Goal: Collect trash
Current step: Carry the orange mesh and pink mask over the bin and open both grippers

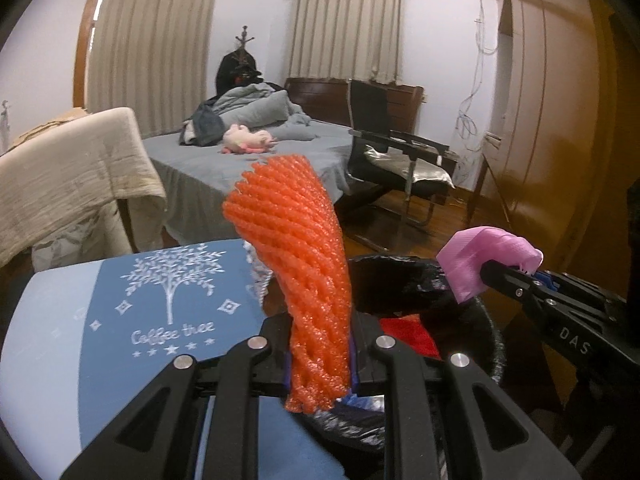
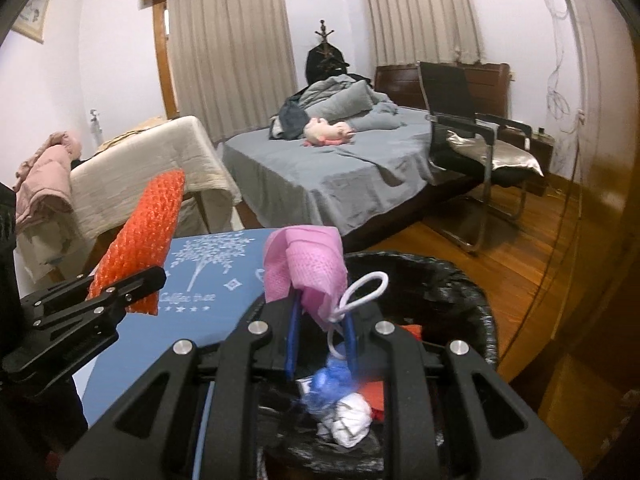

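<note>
My left gripper (image 1: 320,356) is shut on an orange foam net sleeve (image 1: 296,248) that stands up between its jaws, over the near rim of the black-lined trash bin (image 1: 400,280). It also shows in the right wrist view (image 2: 140,236). My right gripper (image 2: 320,336) is shut on a pink face mask (image 2: 308,264) with white ear loops, held over the bin (image 2: 460,292). The mask shows in the left wrist view (image 1: 484,264) too. Blue, white and red scraps (image 2: 344,404) lie inside the bin.
A blue "Coffee tree" cloth covers the table (image 1: 100,320) left of the bin. Beyond are a grey bed (image 1: 240,160), a cloth-covered piece of furniture (image 1: 68,176), a black chair (image 1: 392,160) and a wooden wardrobe (image 1: 560,120) on the right.
</note>
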A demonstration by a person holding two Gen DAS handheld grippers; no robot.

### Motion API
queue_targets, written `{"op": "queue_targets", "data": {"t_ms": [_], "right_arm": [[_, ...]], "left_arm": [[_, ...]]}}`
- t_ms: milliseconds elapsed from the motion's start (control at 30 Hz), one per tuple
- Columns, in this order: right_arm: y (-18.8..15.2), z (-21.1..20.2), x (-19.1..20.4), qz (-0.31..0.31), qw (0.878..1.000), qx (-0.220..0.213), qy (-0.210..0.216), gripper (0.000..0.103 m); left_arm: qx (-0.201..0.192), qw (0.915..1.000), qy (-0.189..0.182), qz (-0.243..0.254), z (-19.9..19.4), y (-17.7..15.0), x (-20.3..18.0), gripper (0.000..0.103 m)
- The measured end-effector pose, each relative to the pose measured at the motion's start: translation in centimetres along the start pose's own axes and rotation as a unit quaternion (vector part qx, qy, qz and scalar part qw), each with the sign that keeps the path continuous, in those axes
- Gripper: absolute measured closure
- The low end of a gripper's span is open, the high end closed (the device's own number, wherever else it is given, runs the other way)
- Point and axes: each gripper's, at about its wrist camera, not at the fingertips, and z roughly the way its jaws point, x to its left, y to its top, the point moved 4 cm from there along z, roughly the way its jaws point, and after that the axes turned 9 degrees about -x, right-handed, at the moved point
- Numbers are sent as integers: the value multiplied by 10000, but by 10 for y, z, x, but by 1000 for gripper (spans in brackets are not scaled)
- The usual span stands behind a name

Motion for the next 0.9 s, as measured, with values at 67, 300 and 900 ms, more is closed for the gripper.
{"op": "queue_targets", "data": {"t_ms": [67,300,900], "right_arm": [[-2,0,-7,11,10000,16,-76,85],[-10,3,-32,112,9994,110,-297,85],[-31,38,-74,199,9958,428,-782,58]], "left_arm": [[17,10000,-86,29,5,0,-8,84],[71,9993,-336,168,25,-3,-32,84],[454,9947,-880,262,94,-23,-50,58]]}}
